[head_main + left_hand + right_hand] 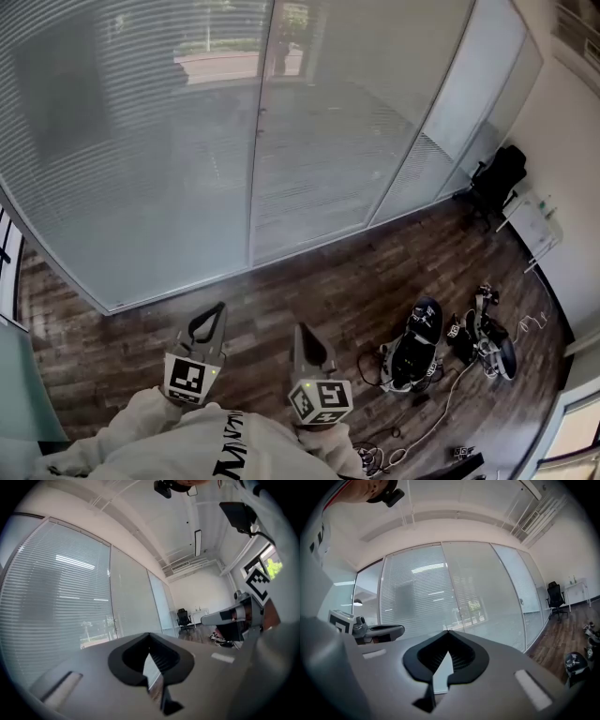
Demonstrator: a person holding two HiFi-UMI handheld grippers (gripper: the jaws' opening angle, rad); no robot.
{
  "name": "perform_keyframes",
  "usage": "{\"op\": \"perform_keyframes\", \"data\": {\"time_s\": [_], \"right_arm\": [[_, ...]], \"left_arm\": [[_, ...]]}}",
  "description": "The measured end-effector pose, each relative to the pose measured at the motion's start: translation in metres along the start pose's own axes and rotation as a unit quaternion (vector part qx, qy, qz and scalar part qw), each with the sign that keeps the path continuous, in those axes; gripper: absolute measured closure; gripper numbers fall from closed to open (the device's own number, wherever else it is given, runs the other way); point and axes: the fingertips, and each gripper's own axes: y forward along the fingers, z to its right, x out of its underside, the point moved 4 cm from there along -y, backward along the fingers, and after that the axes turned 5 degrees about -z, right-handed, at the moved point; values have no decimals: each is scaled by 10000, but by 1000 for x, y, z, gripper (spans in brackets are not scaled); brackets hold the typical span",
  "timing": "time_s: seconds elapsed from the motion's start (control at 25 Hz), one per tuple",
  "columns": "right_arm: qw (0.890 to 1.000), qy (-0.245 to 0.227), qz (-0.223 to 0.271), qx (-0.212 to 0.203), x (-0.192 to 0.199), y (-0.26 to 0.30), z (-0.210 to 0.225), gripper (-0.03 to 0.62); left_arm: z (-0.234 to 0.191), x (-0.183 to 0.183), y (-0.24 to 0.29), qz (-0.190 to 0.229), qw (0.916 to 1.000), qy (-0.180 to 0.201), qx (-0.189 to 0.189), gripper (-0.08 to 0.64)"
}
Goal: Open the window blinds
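Blinds point(131, 150) down, pale grey horizontal slats, faintly see-through

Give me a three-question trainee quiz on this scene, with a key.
1. True or false: the right gripper is clamped on the blinds.
2. Multiple choice: what stands in the far corner beside the white desk? A) a black office chair B) a ladder C) a potted plant
3. Fill in: the jaws of the left gripper are ____, with nothing between them.

Key:
1. False. It is shut on nothing and is well short of the blinds.
2. A
3. shut
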Motion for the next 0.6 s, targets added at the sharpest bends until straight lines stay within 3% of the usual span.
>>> {"op": "perform_keyframes", "data": {"time_s": [0.6], "right_arm": [[9995, 266, -47, -131, 9, -19, 23, 591]], "left_arm": [[33, -1, -5, -60, 10000, 19, -68, 560]]}}
